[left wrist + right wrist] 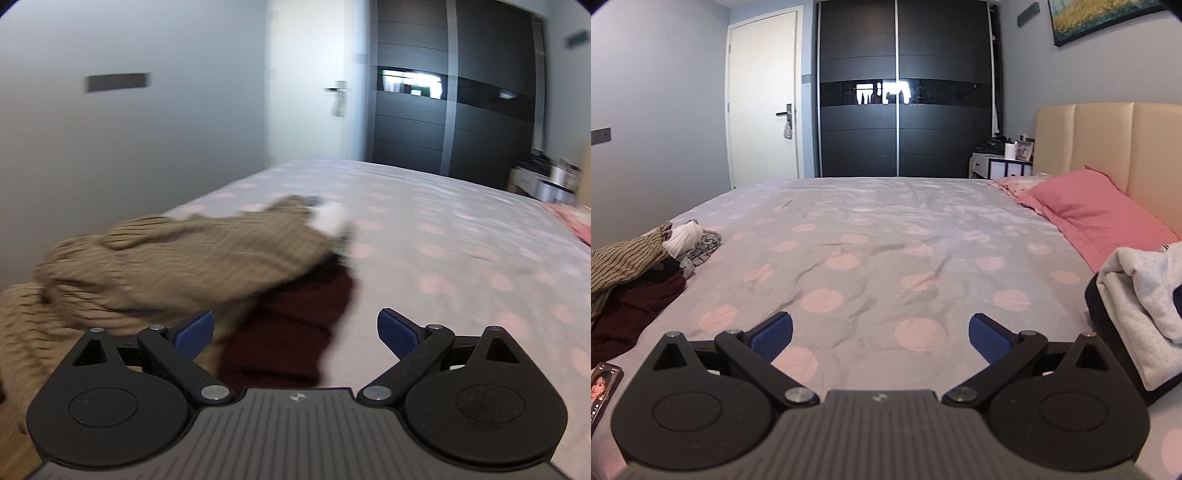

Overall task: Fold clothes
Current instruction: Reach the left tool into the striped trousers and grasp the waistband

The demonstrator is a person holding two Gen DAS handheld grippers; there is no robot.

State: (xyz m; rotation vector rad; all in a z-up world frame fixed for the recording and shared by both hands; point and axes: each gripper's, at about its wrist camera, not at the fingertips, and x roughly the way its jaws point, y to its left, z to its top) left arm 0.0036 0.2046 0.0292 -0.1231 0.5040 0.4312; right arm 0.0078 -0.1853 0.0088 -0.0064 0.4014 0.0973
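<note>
1. We found a bed (pixel 886 229) under a grey sheet dotted pink, with a pink pillow (pixel 1097 218) against a beige headboard (pixel 1108 147).
2. Beyond stood a dark wardrobe (pixel 905 92) and a white door (pixel 764 96).
3. The clothes pile (pixel 166 258), striped tan over maroon, lay at the bed's left edge.
4. Our left gripper (pixel 295 332) and right gripper (pixel 881 334) both hung with jaws apart, empty.

Home bedroom: bed with dotted sheet (pixel 886 236), pink pillow (pixel 1097 218), dark sliding wardrobe (pixel 905 88), door (pixel 764 96).
</note>
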